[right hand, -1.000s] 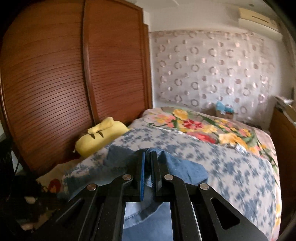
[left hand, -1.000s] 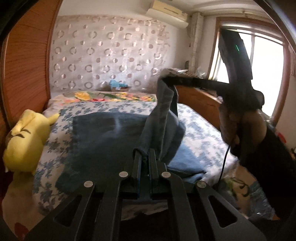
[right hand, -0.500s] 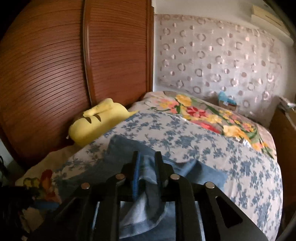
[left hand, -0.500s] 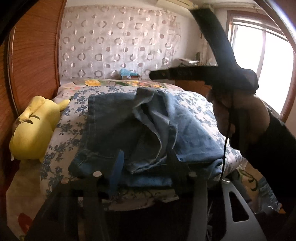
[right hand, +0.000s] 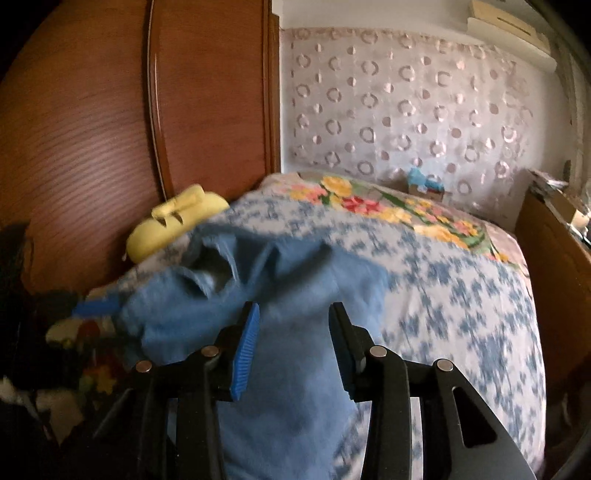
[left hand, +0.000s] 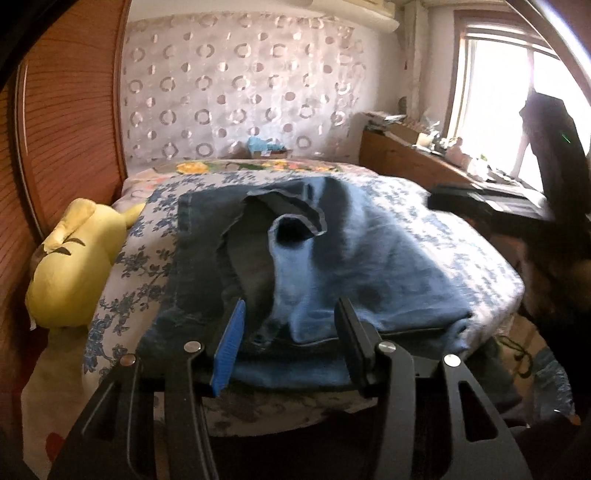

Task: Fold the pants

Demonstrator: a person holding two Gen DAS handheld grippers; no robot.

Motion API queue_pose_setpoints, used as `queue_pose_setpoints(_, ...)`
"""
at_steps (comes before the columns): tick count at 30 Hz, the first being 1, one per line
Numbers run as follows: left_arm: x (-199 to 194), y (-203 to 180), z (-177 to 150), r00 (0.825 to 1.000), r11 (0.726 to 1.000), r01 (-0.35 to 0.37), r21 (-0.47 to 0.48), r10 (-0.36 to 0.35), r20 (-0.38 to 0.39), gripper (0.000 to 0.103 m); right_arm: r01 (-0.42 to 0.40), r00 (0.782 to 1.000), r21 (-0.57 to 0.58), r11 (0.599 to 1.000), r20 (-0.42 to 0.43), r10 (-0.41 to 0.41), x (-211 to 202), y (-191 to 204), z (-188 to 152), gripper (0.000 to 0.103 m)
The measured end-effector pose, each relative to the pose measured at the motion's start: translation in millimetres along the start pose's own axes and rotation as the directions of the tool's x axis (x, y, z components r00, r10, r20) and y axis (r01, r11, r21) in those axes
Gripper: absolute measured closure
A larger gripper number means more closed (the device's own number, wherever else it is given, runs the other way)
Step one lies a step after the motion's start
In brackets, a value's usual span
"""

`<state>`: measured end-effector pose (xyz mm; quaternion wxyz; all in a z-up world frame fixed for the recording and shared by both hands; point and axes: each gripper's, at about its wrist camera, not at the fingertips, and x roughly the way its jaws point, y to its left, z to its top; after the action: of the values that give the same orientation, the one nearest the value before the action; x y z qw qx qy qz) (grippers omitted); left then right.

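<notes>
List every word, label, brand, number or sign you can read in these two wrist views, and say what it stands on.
None can be read.
Jeans: no label or tag shows.
Yellow plush toy: only dark face markings, no lettering.
Box by the wall: too small and blurred to read.
Clutter on the wooden sideboard: too small to read.
Air conditioner: no legible brand.

Showing blue denim on the pants (left hand: 332,266), darker on the left half, paler on the right. Wearing a white cover (left hand: 443,236) with blue flowers on the bed, plus a strip (right hand: 399,210) of yellow, red and green blooms near the wall. Glowing bright yellow with black marks: the plush (left hand: 70,266). Carrying silver rings and dots on a pale curtain (left hand: 240,96). Showing reddish-brown wood on the wardrobe (right hand: 110,110). Bearing blue pads on black claws (left hand: 286,332).
</notes>
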<state>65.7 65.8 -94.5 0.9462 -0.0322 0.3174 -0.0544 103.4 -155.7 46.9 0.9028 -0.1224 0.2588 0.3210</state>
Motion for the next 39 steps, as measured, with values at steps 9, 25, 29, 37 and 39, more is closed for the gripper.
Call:
queue_pose_setpoints(9,16.8,20.3,-5.3,0.999,1.0,-0.019,-0.006,0.018,-0.035,0.095,0.001,0.996,0.07,0.998,-0.088,0.005,7.1,-5.3,-32.0,0.063)
queue_pose_setpoints(25,1.7,32.8,-6.0,0.999,0.997,-0.036,-0.066,0.035,-0.025,0.057,-0.02,0.996,0.124,0.992,-0.087,0.031,4.6,2.8,-45.0,0.062)
queue_pose_setpoints(29,-0.7,35.1,-5.7,0.999,0.997,-0.035,-0.071,0.034,-0.015,0.052,-0.005,0.996,0.138,0.99,-0.083,0.016,0.6,5.8,-50.0,0.062)
queue_pose_setpoints(37,2.5,33.1,-3.0,0.999,0.997,-0.052,-0.055,0.051,-0.008,0.052,-0.003,0.996,0.171,0.985,-0.089,0.018,-16.0,4.8,-62.9,0.058)
queue_pose_setpoints(39,0.9,32.3,1.3,0.999,0.998,-0.048,-0.051,0.048,0.002,0.052,-0.005,0.995,0.181,0.983,-0.095,0.022,-16.3,2.5,-66.3,0.058)
